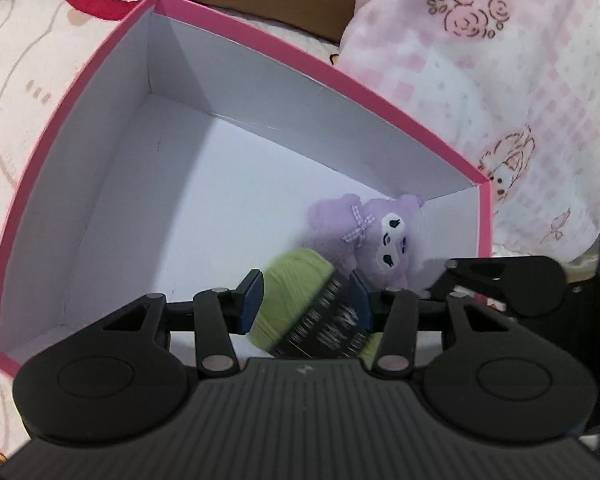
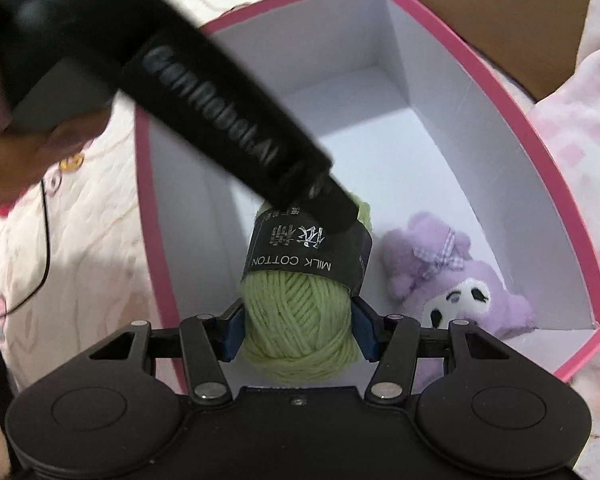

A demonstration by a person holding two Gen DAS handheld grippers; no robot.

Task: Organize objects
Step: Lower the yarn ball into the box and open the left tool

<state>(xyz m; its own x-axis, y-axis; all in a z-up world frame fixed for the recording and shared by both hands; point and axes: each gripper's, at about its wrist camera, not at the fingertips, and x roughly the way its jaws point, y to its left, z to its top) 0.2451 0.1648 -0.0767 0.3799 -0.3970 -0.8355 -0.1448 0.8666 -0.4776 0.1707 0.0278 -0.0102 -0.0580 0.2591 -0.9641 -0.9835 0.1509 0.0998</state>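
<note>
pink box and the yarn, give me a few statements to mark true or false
1. The green yarn ball is clamped by both claws. True: the right claw squeezes its bare end and the left claw squeezes it near the black label.
2. The purple plush toy lies outside the pink box. False: it lies inside, in a corner of the box.
3. The yarn's label reads "MILK COTTON". True.
4. The box is lined in black. False: its inside walls and floor are white.
5. The plush wears a checked bow. True.
</note>
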